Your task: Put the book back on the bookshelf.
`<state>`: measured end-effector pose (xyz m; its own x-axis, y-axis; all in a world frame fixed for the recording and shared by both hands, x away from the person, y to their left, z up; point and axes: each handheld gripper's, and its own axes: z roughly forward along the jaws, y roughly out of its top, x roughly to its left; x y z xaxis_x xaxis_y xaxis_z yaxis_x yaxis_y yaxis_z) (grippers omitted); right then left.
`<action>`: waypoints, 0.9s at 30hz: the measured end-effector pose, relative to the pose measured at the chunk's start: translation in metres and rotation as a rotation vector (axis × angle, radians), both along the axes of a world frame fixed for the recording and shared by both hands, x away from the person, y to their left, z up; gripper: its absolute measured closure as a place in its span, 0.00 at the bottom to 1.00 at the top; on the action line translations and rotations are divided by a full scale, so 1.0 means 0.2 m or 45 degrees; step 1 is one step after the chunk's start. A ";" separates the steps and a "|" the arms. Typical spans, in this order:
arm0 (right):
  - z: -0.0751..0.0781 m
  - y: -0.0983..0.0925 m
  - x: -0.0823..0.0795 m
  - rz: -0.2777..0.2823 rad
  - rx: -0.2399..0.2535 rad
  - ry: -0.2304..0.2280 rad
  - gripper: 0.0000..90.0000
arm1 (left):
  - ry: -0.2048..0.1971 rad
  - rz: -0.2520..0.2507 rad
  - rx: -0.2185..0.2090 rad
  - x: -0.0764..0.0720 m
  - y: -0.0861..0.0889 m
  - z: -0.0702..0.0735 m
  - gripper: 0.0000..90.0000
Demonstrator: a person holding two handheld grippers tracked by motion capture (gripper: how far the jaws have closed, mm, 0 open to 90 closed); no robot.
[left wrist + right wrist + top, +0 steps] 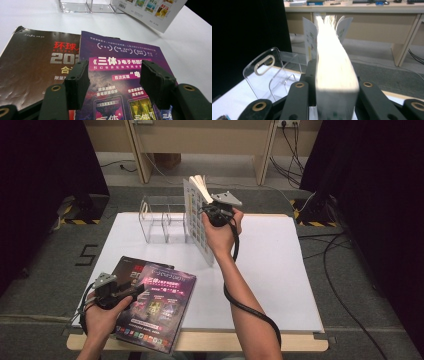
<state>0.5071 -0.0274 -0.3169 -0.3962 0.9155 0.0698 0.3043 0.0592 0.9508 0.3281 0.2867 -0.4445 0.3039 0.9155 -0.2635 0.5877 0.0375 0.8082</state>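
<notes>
High view: a thick white book (pixel 199 220) is being held upright at centre frame, above the surface (pixel 280 270), beside the clear plastic rack (pixel 160 220). It is being clamped across its page block by the right claw (pixel 212 210); soft covers are flopping, so a grip near the spine is being advised. The left claw (pixel 113 82) is being held open and empty over two magazines (pixel 120 75).

A purple magazine (pixel 162 307) overlaps a black one with red lettering (pixel 131 267); the held white book (pixel 199 220) shows colourful squares.
</notes>
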 end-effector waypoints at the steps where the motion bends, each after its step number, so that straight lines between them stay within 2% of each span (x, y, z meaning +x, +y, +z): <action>1: 0.00 -0.01 -0.01 0.000 -0.005 0.004 0.80 | 0.001 -0.003 0.001 0.00 0.00 0.00 0.44; 9: -0.01 -0.07 -0.04 0.012 -0.014 0.037 0.77 | 0.005 -0.014 0.011 0.00 -0.02 -0.01 0.44; 16: 0.00 -0.07 -0.06 0.027 -0.014 0.050 0.72 | 0.002 -0.010 0.007 0.00 -0.01 0.00 0.44; 27: -0.02 -0.10 -0.08 0.035 -0.022 0.084 0.71 | -0.001 -0.011 0.010 0.00 -0.01 0.00 0.44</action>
